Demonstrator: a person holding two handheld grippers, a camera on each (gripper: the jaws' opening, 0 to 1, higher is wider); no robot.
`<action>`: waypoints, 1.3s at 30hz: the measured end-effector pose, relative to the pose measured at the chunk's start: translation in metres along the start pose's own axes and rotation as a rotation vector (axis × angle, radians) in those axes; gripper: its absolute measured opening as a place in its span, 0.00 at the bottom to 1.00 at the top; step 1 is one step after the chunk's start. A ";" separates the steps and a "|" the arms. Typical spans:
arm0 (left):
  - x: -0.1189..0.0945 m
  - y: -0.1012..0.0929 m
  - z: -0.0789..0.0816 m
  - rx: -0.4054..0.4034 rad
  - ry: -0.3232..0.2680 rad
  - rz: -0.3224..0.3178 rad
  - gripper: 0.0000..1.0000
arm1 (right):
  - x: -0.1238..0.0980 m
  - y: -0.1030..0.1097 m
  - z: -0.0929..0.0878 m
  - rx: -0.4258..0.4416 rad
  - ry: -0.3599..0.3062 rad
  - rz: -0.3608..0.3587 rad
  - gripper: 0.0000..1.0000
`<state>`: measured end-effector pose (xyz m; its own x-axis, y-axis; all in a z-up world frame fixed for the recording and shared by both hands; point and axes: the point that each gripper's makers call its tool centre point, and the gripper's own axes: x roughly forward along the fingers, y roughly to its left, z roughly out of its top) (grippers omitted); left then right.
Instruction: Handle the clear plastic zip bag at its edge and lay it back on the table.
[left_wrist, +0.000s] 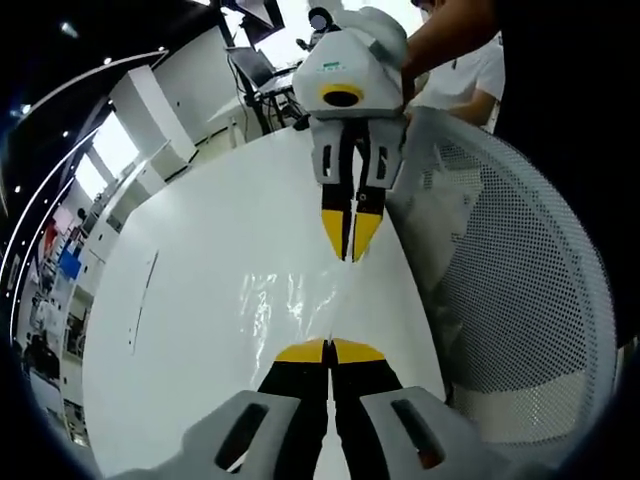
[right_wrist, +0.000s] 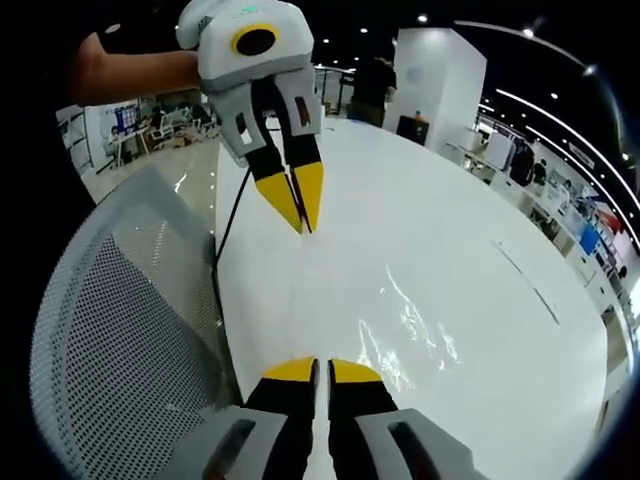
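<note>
The clear zip bag (left_wrist: 300, 300) is stretched over the white table (left_wrist: 180, 300) between the left gripper (left_wrist: 329, 350) and right gripper (right_wrist: 312, 368), each edge pinched in closed jaws.

Colours and patterns at my two claws

My left gripper (left_wrist: 329, 350) and right gripper (right_wrist: 312, 370): yellow tips, black jaws, grey bodies. Table (left_wrist: 200, 260) white; bag (left_wrist: 290, 300) clear, glossy; chair (left_wrist: 520, 290) grey perforated mesh.

The bag (left_wrist: 300, 290) lies on the table (left_wrist: 190, 260) between the left gripper (left_wrist: 329, 350) and right gripper (left_wrist: 352, 250), beside a mesh chair back (left_wrist: 520, 290).
</note>
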<state>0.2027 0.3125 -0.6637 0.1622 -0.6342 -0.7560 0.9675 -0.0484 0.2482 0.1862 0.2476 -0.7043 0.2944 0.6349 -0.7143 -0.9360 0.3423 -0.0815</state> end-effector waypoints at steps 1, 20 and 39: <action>0.000 -0.001 -0.001 0.001 0.004 -0.001 0.00 | 0.000 0.000 0.001 0.000 -0.005 -0.002 0.00; -0.010 0.003 0.017 0.084 -0.030 0.037 0.09 | -0.001 -0.006 0.006 0.000 0.003 -0.018 0.00; -0.014 0.001 0.037 0.136 -0.061 0.034 0.10 | 0.001 -0.011 0.008 0.029 0.023 -0.029 0.00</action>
<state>0.1945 0.2934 -0.6303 0.1781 -0.6828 -0.7085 0.9259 -0.1275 0.3556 0.1985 0.2497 -0.6989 0.3163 0.6083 -0.7280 -0.9211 0.3806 -0.0822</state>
